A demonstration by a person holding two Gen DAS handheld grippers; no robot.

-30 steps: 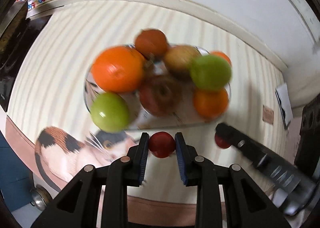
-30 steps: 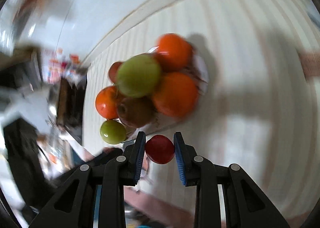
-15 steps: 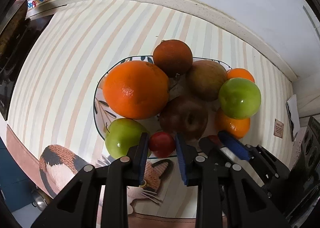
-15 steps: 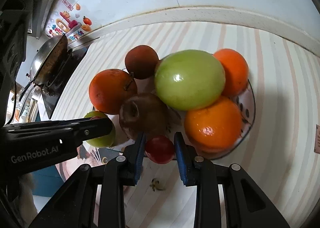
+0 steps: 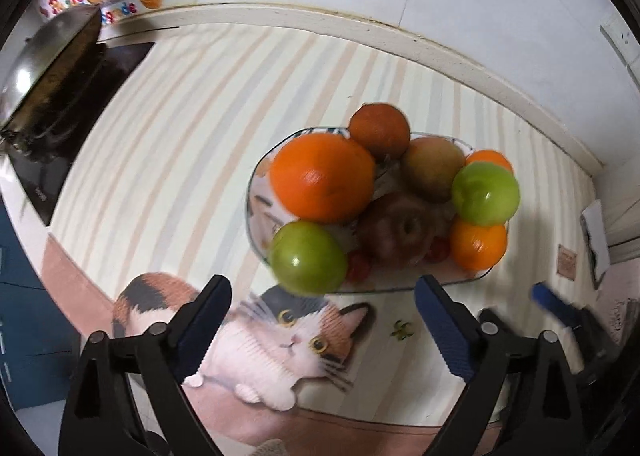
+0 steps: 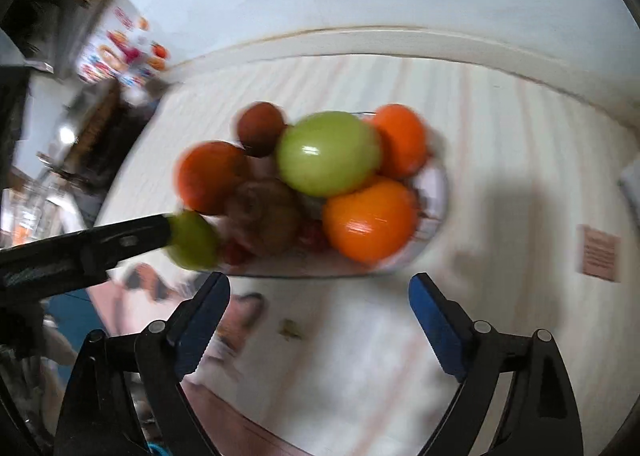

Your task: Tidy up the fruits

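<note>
A patterned plate (image 5: 256, 216) on the striped mat holds oranges, green apples, a dark red apple and brown fruit. Two small red tomatoes lie at its near edge, one (image 5: 357, 267) beside the near green apple (image 5: 308, 258), the other (image 5: 439, 250) by the near orange (image 5: 478, 242). My left gripper (image 5: 323, 326) is open and empty, in front of the plate. My right gripper (image 6: 319, 318) is open and empty, also in front of the plate (image 6: 434, 200); the tomatoes (image 6: 312, 236) show there too, blurred. The left gripper's arm (image 6: 80, 248) shows at left.
A wok (image 5: 48, 68) sits on a black cooktop at far left. A cat picture (image 5: 280, 336) is printed on the mat's near edge. A small green stem scrap (image 5: 401, 330) lies on the mat. The tiled wall runs behind; a paper (image 5: 596, 240) lies at right.
Both grippers opened and let go of their small red tomatoes, which now lie on the plate's near edge. Both grippers pulled back from the plate.
</note>
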